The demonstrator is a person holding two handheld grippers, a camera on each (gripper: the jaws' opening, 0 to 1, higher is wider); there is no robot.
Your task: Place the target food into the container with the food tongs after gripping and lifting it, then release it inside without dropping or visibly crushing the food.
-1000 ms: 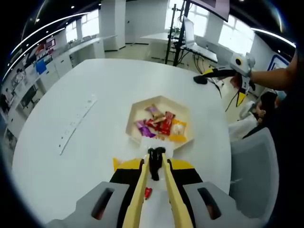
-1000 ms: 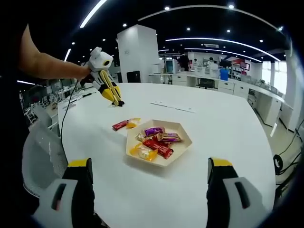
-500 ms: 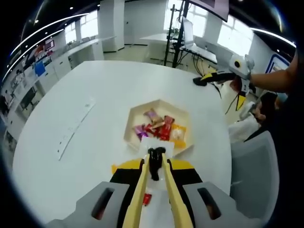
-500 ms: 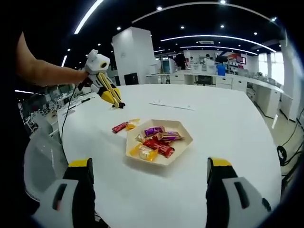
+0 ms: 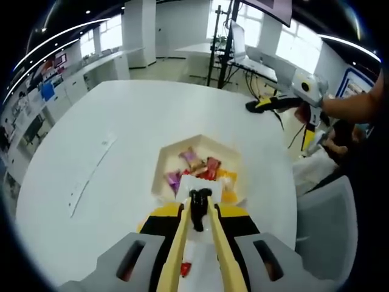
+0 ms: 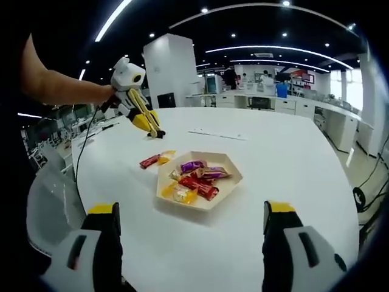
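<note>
The left gripper (image 5: 197, 204) had its yellow jaws pressed together over a pair of black-tipped food tongs (image 5: 199, 210), squeezing them to a narrow point. Whether anything was pinched at the tip could not be told from the left gripper view. The right gripper view showed the same tool hanging over the table with nothing visible at its tip (image 6: 159, 134). It hung above the near edge of the hexagonal tray (image 5: 159, 167), probably so that a piece could be lowered in rather than dropped.

The tray held wrapped sweets (image 6: 196, 182) in red, purple and yellow. Two more lay outside it on the white table (image 5: 121, 121): a red-wrapped sweet (image 6: 149, 161) and a yellow one (image 6: 165, 157) just beside it, between the tray and the left gripper. These were likely the pieces yet to be moved (the red one also showed beneath the jaws in the left gripper view (image 5: 185, 268)).

The right gripper (image 6: 191, 243) stood with jaws wide apart and empty, held back from the tray, seemingly kept clear of the working side. It showed at a distance in the left gripper view (image 5: 267, 104). A white strip (image 5: 88, 176) lay well apart from the tray.
</note>
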